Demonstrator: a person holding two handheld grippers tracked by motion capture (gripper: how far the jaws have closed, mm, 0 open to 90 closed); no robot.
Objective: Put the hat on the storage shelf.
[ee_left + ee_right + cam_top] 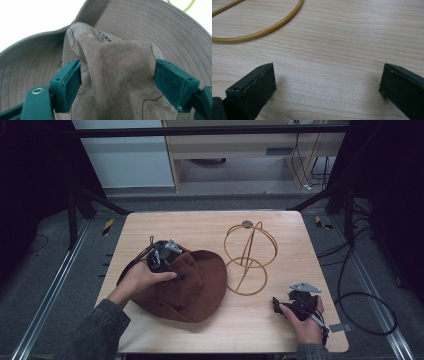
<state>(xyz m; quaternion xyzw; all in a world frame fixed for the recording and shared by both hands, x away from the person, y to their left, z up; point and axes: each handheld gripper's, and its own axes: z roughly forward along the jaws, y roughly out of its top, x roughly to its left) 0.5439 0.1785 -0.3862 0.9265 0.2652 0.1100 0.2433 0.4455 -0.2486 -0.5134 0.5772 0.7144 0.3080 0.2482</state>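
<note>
Two tongs, one brown hat, one wire stand.

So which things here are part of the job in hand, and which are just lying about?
Part of the job:
- brown hat, its bunched crown between the left tool's jaws
- gold wire hat stand, beside the hat, likely where it goes

Just lying about:
- cables on the floor right of the wooden table
- right tool, open over bare wood

Light wooden table: brown hat left-centre, gold wire stand just beside, possibly touching.
</note>
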